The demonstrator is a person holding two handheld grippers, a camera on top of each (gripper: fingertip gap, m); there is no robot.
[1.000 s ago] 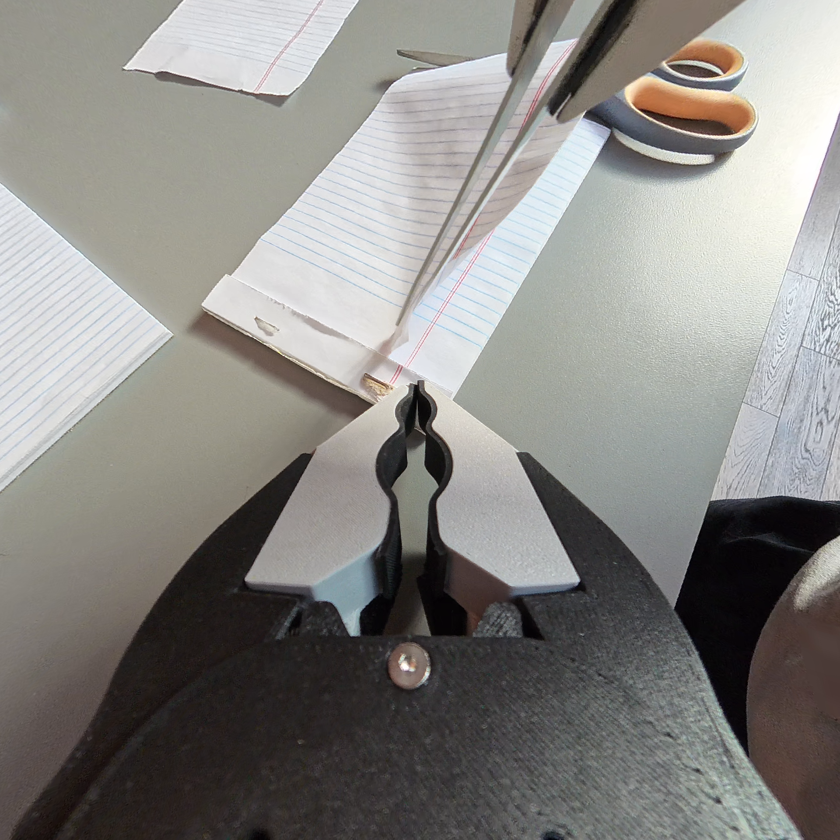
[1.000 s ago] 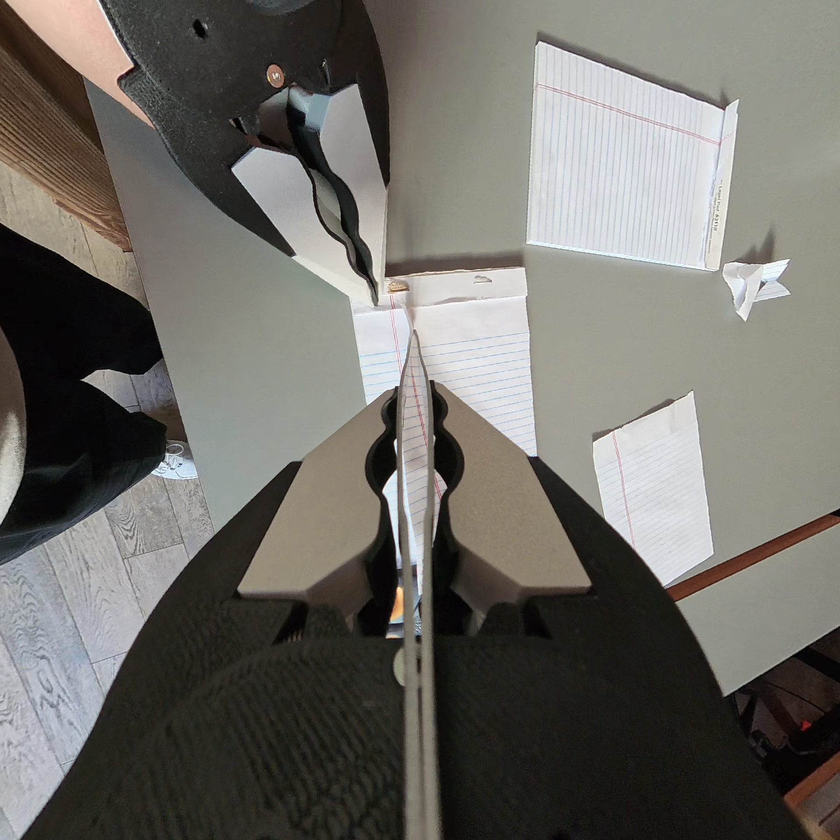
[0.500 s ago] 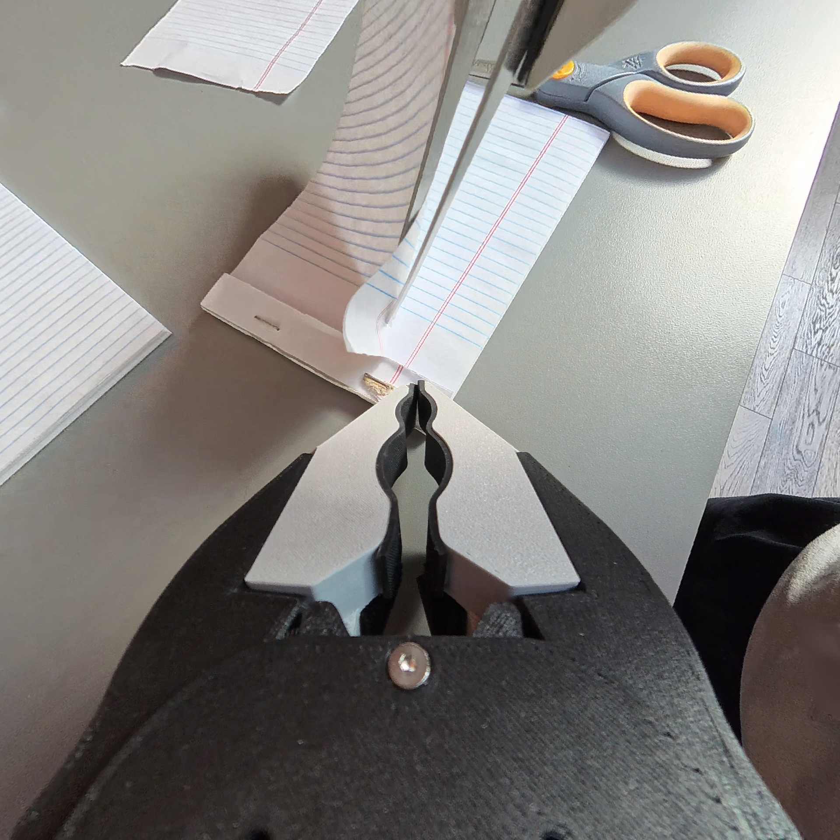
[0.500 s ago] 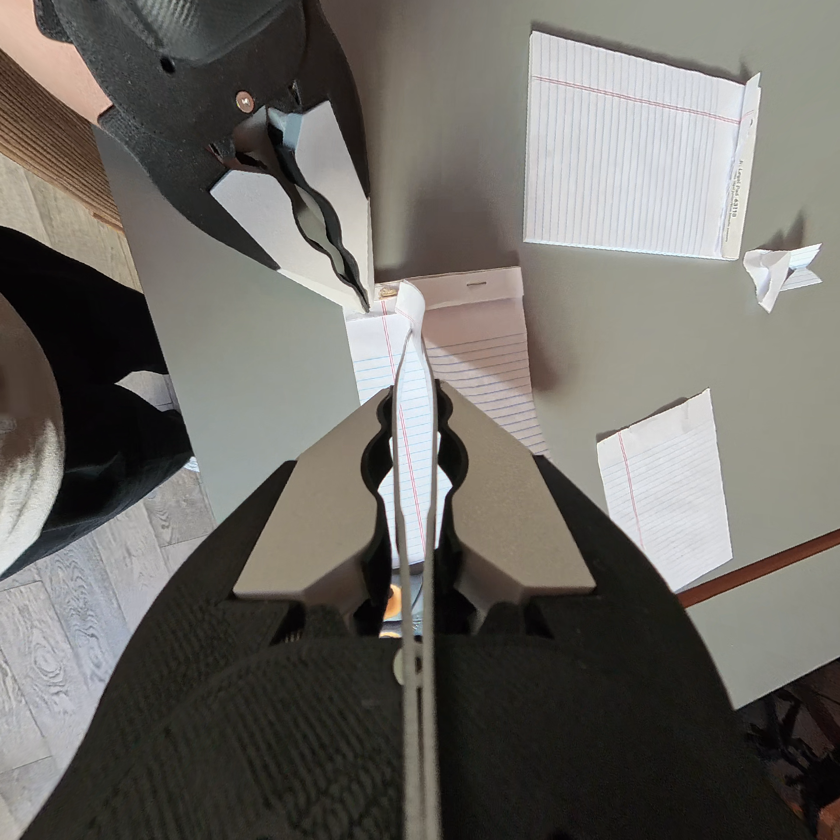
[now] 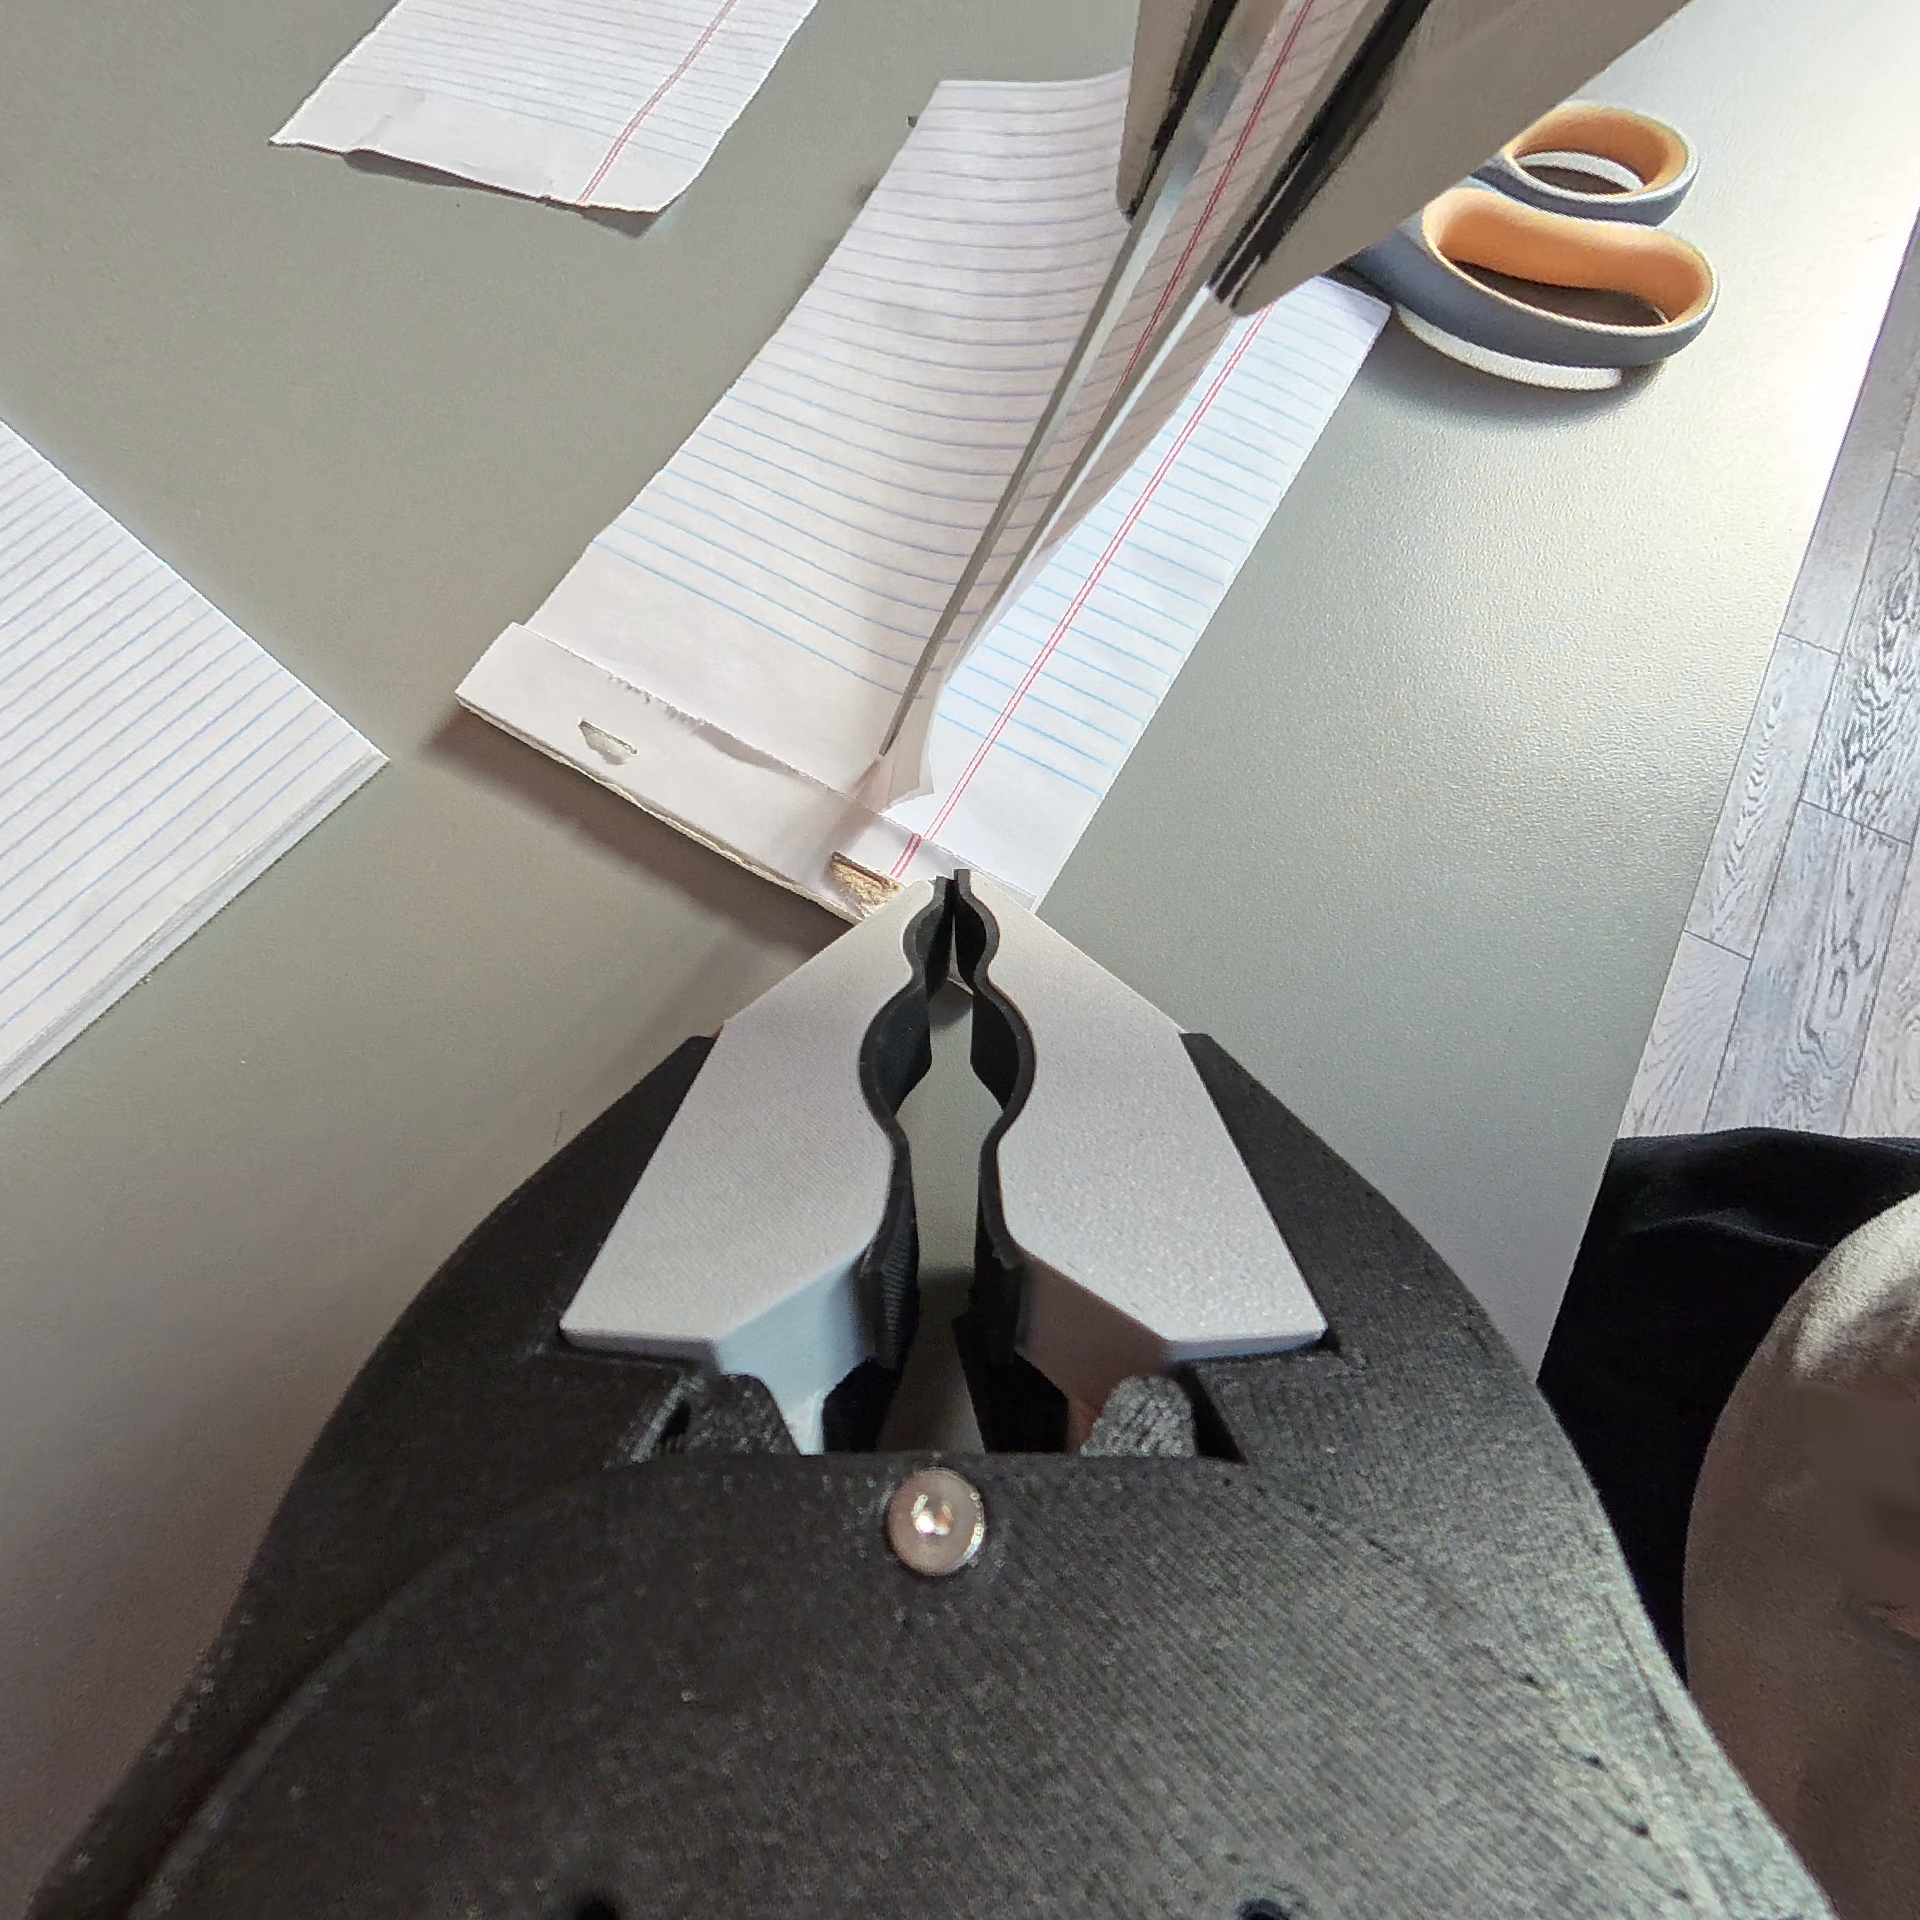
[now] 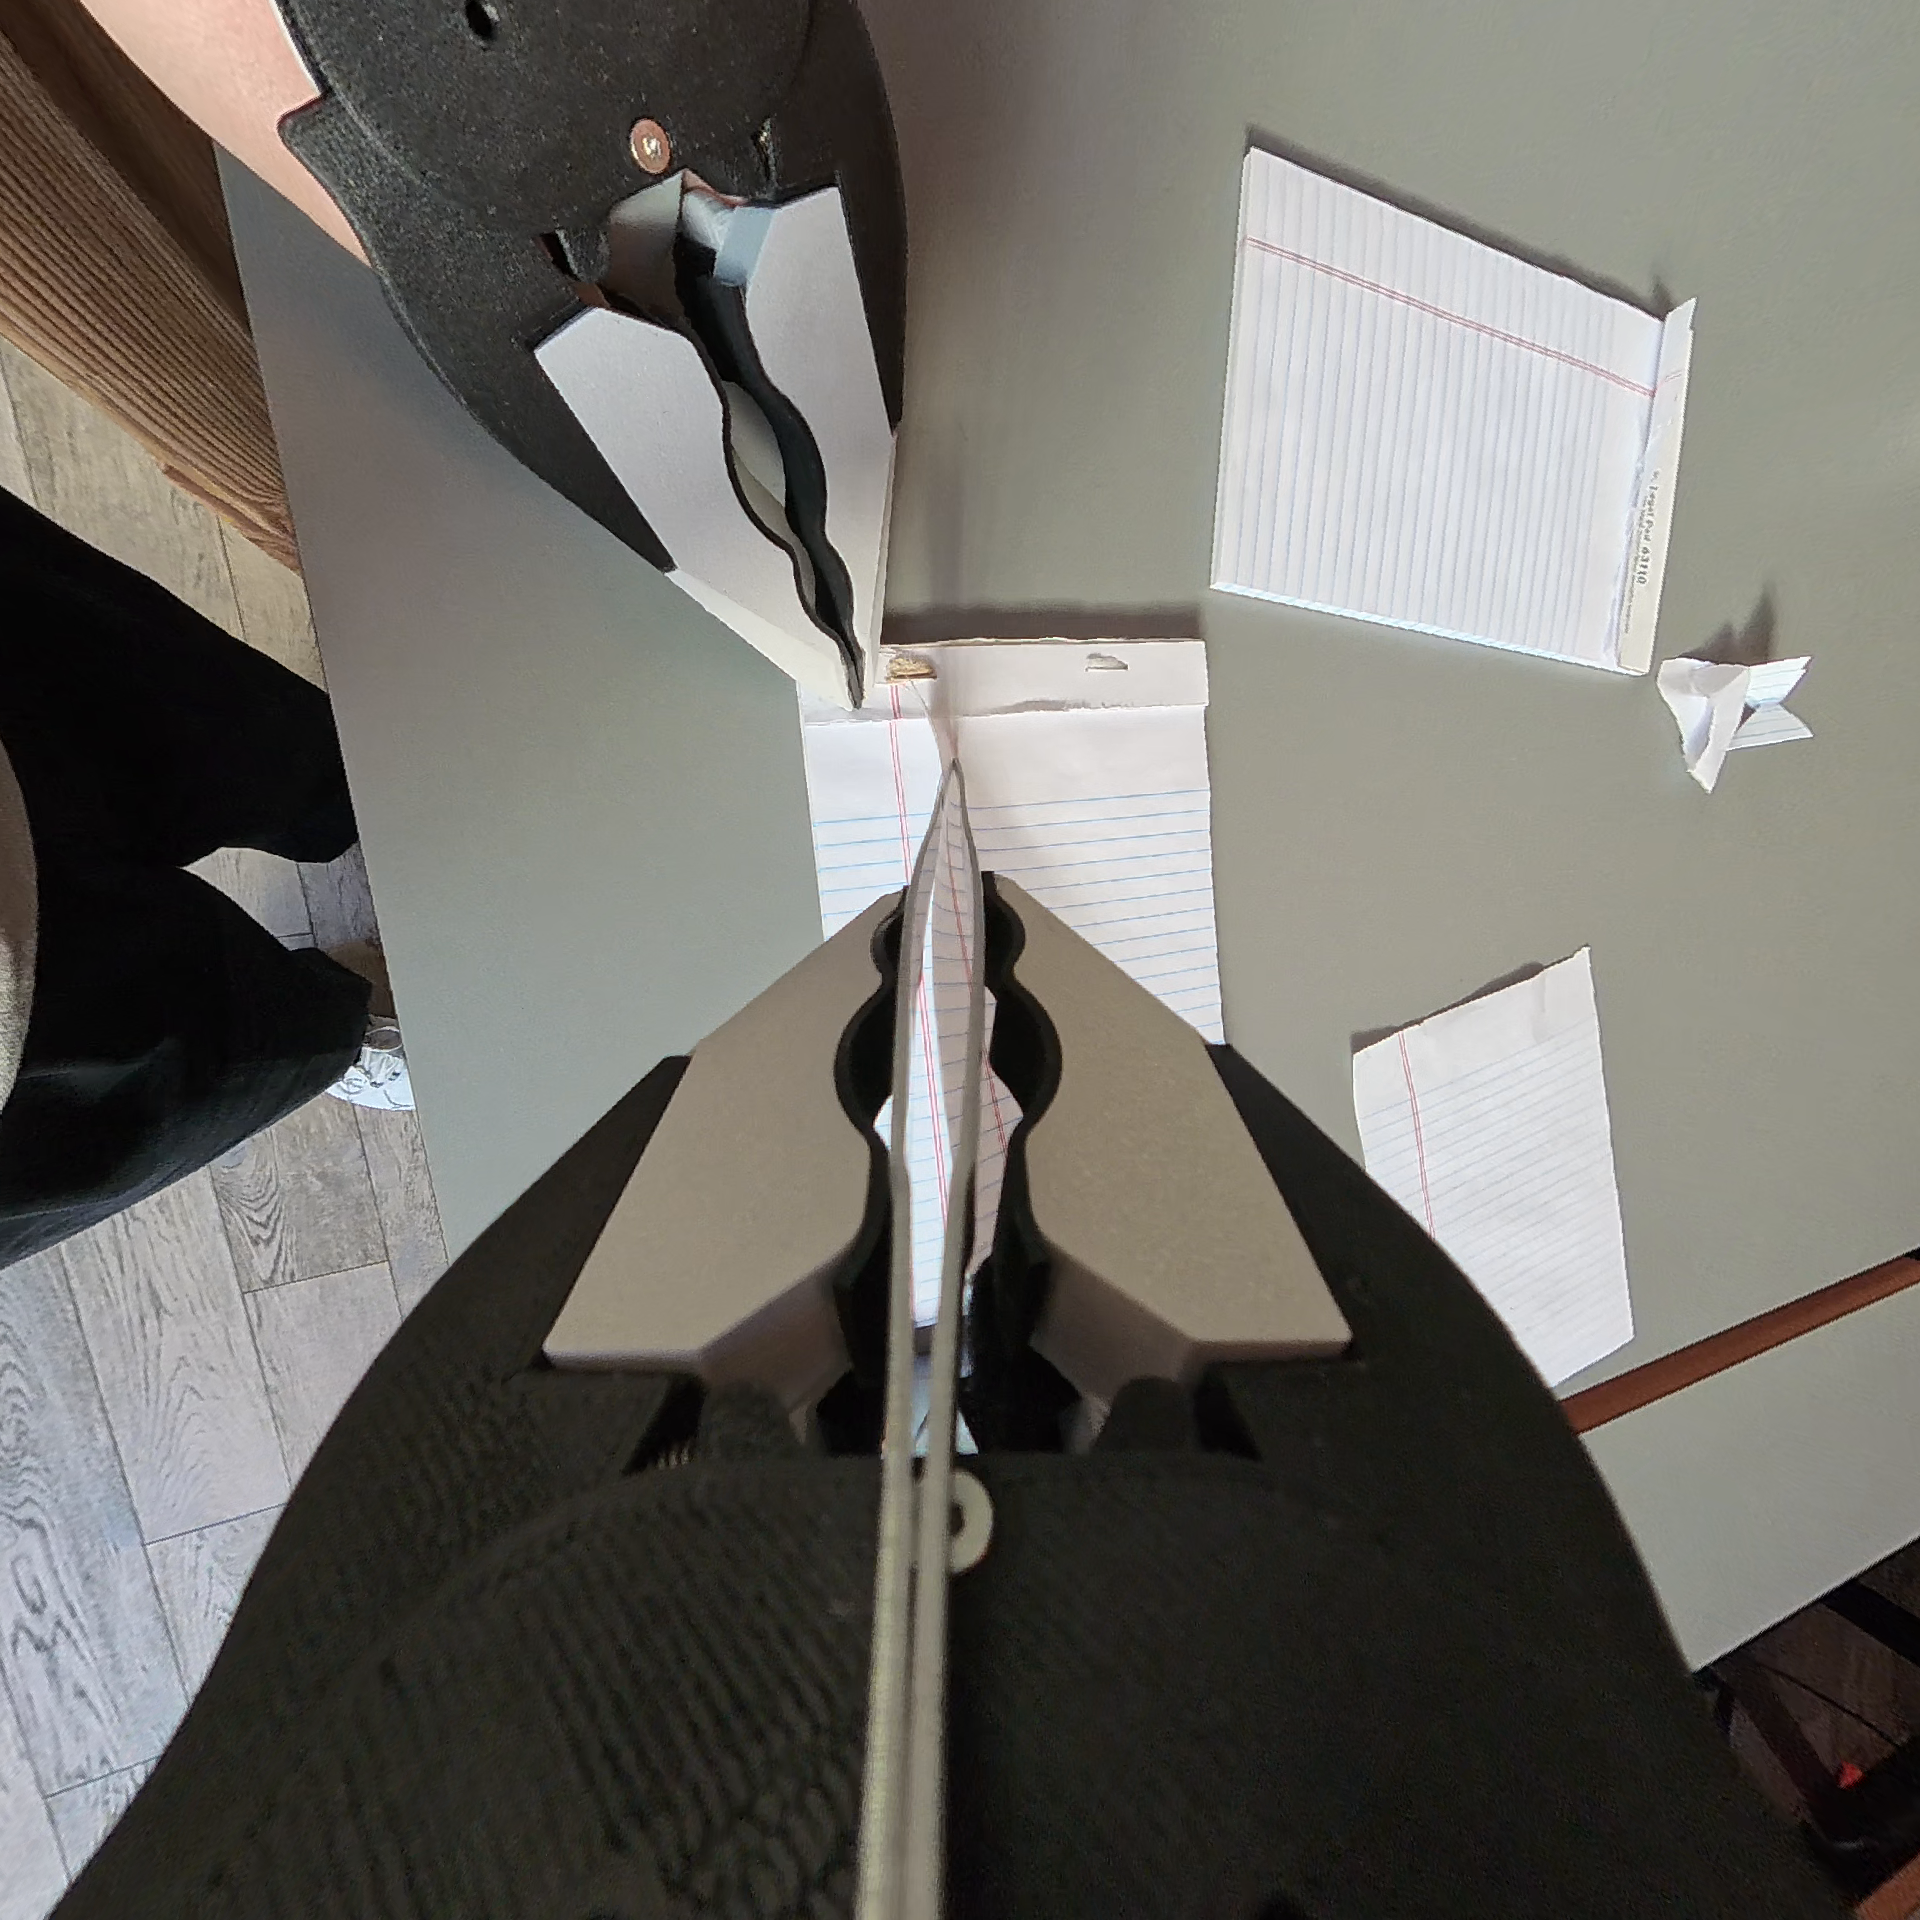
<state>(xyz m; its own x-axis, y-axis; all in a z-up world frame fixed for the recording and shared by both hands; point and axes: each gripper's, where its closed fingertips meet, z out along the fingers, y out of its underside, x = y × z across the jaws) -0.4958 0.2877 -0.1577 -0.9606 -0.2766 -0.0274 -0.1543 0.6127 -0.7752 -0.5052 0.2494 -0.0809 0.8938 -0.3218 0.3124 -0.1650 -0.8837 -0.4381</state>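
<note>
Fingers of the left gripper (image 5: 954,883) pressed together at the tips, nothing visible between them, tips down on the near corner of the narrow lined pad (image 5: 1164,540), right at the chipped binding strip (image 5: 665,748). Right gripper (image 6: 948,883) clamped on a lifted sheet (image 6: 940,1029) of that pad: the paper runs edge-on between its fingers, folded over on itself, and tapers down to where it is still attached at the binding; part of the top edge looks torn along the strip. In the left wrist view the right gripper comes in from the top, sheet pinched and pulled up and away from the pad. Grey table (image 5: 260,436) under everything. Scissors (image 5: 1558,281) with grey and orange handles lie just beyond the pad's far end, near the table edge. A torn lined piece (image 5: 540,94) lies well apart at top left; a wider lined pad (image 6: 1434,416) sits off to the side, a crumpled paper scrap (image 6: 1725,717) just beside it. Another loose lined piece (image 6: 1496,1164) lies near the far table edge. Wood-look floor (image 5: 1818,727) beyond the table, and a person's dark trouser leg (image 6: 125,831).
</note>
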